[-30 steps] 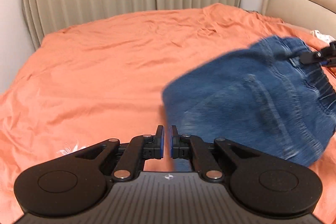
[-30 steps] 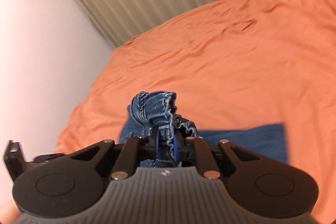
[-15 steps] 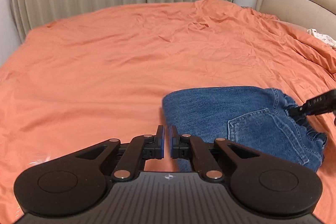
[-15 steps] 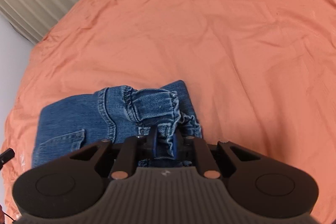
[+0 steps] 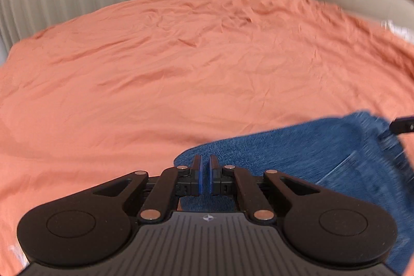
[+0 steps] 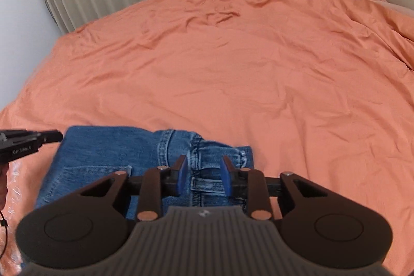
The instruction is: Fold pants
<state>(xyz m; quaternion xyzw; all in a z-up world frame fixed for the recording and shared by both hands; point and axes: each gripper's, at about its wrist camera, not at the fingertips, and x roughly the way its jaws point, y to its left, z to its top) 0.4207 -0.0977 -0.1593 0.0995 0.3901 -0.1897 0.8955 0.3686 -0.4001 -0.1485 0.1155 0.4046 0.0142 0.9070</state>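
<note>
Now right claw parted, tilted down (over pants)

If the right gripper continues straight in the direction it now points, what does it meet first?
Most likely the folded jeans: the open right gripper points down at their waistband, which lies between its fingers, with the orange bedsheet beyond.

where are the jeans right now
The folded jeans lie flat on the orange bedsheet, low and left of centre in the right wrist view, directly under the right gripper, with the left gripper at their left edge.
</note>
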